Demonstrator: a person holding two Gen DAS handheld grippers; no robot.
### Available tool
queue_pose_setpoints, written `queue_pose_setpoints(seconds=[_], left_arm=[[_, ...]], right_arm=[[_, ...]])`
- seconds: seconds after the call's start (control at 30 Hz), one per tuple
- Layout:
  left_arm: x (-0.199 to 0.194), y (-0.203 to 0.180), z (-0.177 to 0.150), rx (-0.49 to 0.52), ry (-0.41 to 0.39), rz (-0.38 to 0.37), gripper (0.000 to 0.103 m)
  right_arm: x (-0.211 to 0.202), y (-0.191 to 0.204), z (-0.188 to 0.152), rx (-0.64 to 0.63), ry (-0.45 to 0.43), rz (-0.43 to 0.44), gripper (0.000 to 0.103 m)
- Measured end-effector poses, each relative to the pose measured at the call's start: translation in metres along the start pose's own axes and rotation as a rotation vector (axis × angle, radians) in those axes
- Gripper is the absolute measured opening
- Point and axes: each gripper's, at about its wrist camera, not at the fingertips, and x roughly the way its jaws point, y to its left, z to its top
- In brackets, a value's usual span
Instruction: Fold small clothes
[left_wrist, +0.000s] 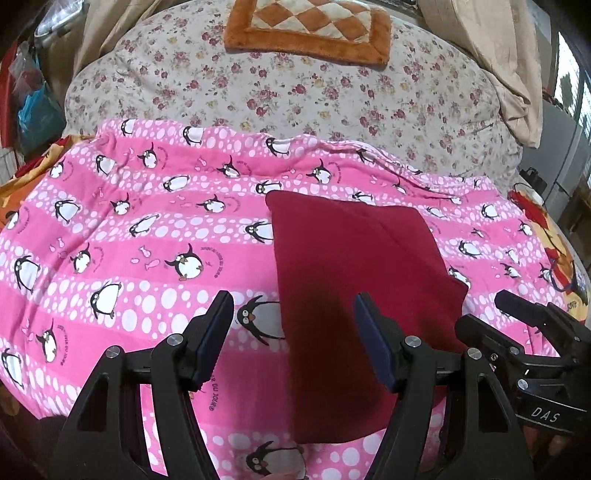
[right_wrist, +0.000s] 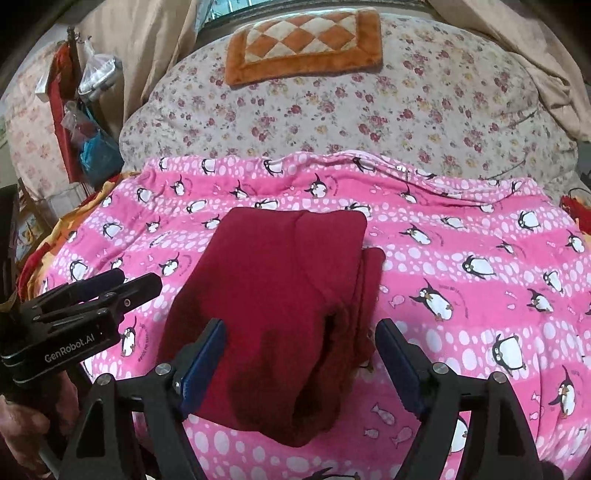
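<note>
A dark red garment (left_wrist: 343, 280) lies folded into a compact rectangle on the pink penguin blanket (left_wrist: 129, 236). It also shows in the right wrist view (right_wrist: 280, 295), where layered folded edges stack along its right side. My left gripper (left_wrist: 293, 306) is open and empty, its jaws straddling the garment's left edge just above it. My right gripper (right_wrist: 301, 332) is open and empty, its jaws spread over the garment's near end. The right gripper also appears in the left wrist view (left_wrist: 517, 306), and the left gripper in the right wrist view (right_wrist: 122, 280).
The pink blanket (right_wrist: 461, 258) covers the near part of a bed with a floral sheet (left_wrist: 295, 99). An orange checked cushion (left_wrist: 310, 29) lies at the far end. Bags hang at the left (right_wrist: 92, 147). Beige curtains (left_wrist: 491, 55) hang at the right.
</note>
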Motion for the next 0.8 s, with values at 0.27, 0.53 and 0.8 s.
queue_pose_setpoints(seconds=[0.27,0.53,0.8], left_arm=[[0.005,-0.002,-0.001,0.008,0.008,0.016,0.068],[0.008,-0.004,-0.002,0.013,0.014,0.029,0.068],[0.008,-0.004,-0.003,0.011,0.016,0.030,0.068]], right_arm=[[0.008,-0.002,-0.002,0.016,0.025,0.002,0.081],[0.011,-0.004,-0.002,0.024,0.029,0.003,0.081],[0.017,-0.005,-0.002,0.026,0.044,0.005,0.081]])
